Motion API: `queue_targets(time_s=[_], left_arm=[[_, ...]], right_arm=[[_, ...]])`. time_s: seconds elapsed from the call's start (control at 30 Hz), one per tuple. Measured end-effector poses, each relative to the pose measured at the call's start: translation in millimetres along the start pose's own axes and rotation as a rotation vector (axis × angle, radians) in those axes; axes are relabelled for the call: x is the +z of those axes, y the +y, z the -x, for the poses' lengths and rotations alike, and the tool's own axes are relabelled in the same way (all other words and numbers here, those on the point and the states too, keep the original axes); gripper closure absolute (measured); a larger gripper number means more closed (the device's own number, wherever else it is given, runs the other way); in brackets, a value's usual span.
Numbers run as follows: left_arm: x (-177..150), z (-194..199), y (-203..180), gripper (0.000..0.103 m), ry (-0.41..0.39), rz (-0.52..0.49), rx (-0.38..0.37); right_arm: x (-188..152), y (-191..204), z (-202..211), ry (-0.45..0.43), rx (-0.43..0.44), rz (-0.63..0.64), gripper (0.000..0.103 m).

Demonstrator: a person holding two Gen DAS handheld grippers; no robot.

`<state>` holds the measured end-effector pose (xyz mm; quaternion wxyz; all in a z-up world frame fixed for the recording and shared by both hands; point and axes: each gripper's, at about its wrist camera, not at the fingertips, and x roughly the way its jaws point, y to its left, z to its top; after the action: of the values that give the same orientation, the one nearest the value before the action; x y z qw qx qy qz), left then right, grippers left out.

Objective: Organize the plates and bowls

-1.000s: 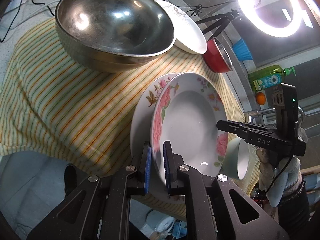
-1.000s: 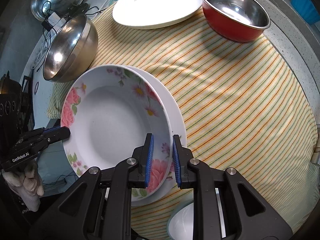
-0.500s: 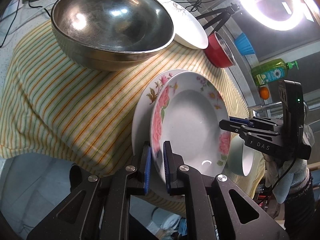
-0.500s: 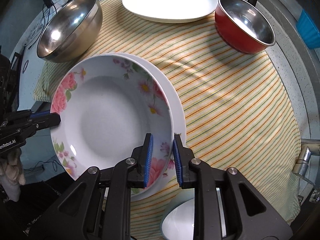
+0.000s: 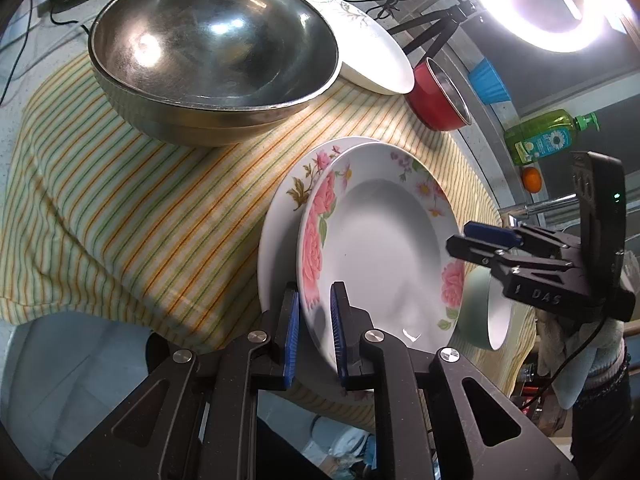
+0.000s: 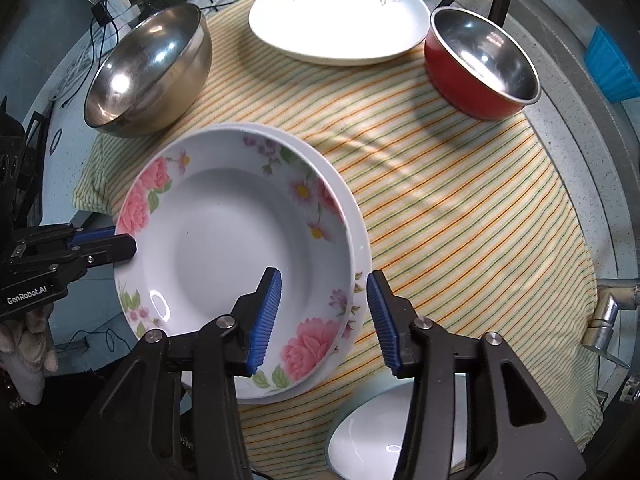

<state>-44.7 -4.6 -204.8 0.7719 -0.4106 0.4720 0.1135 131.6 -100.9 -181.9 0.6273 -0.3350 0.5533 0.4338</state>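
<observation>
A deep floral plate (image 5: pixel 384 252) (image 6: pixel 236 256) rests on a second floral plate (image 5: pixel 280 232) (image 6: pixel 352 220) on the striped cloth. My left gripper (image 5: pixel 314 334) is shut on the top plate's near rim; it also shows at the left of the right wrist view (image 6: pixel 108 244). My right gripper (image 6: pixel 324 312) is open, its blue pads astride the plate's opposite rim without touching; it shows in the left wrist view (image 5: pixel 476 240).
A large steel bowl (image 5: pixel 212 52) (image 6: pixel 148 72), a white oval plate (image 5: pixel 372 48) (image 6: pixel 336 20) and a red bowl (image 5: pixel 440 96) (image 6: pixel 480 68) stand at the back. A pale green bowl (image 5: pixel 484 312) (image 6: pixel 380 432) sits at the cloth's near edge. A soap bottle (image 5: pixel 544 136) stands by the sink.
My right gripper has opened and let go of the top plate's rim. My left gripper still holds the opposite rim.
</observation>
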Motion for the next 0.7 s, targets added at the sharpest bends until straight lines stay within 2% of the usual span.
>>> queue_targets(time_s=[0.13, 0.23, 0.4, 0.5, 0.57, 0.6, 0.7], left_arm=[[-3, 10, 0, 0.089, -0.017, -0.015, 0.014], [-2, 22, -2, 0.089, -0.042, -0.034, 0.019], [6, 47, -7, 0.088, -0.098, -0.077, 0.01], [18, 62, -9, 0.088, -0.136, -0.112, 0.016], [31, 69, -7, 0.082, -0.155, -0.127, 0.015], [40, 72, -4, 0.082, -0.163, -0.129, 0.008], [67, 78, -3, 0.082, -0.179, -0.166, 0.006]], right_arm=[[0, 0, 21, -0.057, 0.035, -0.037, 0.055], [1, -6, 38, -0.107, 0.063, -0.068, 0.05], [-3, -17, 66, -0.206, 0.135, -0.157, 0.05], [-7, -19, 79, -0.268, 0.173, -0.21, 0.05], [-13, -20, 86, -0.304, 0.212, -0.265, 0.05], [-16, -20, 88, -0.319, 0.231, -0.291, 0.05], [-18, -17, 89, -0.339, 0.246, -0.344, 0.05]])
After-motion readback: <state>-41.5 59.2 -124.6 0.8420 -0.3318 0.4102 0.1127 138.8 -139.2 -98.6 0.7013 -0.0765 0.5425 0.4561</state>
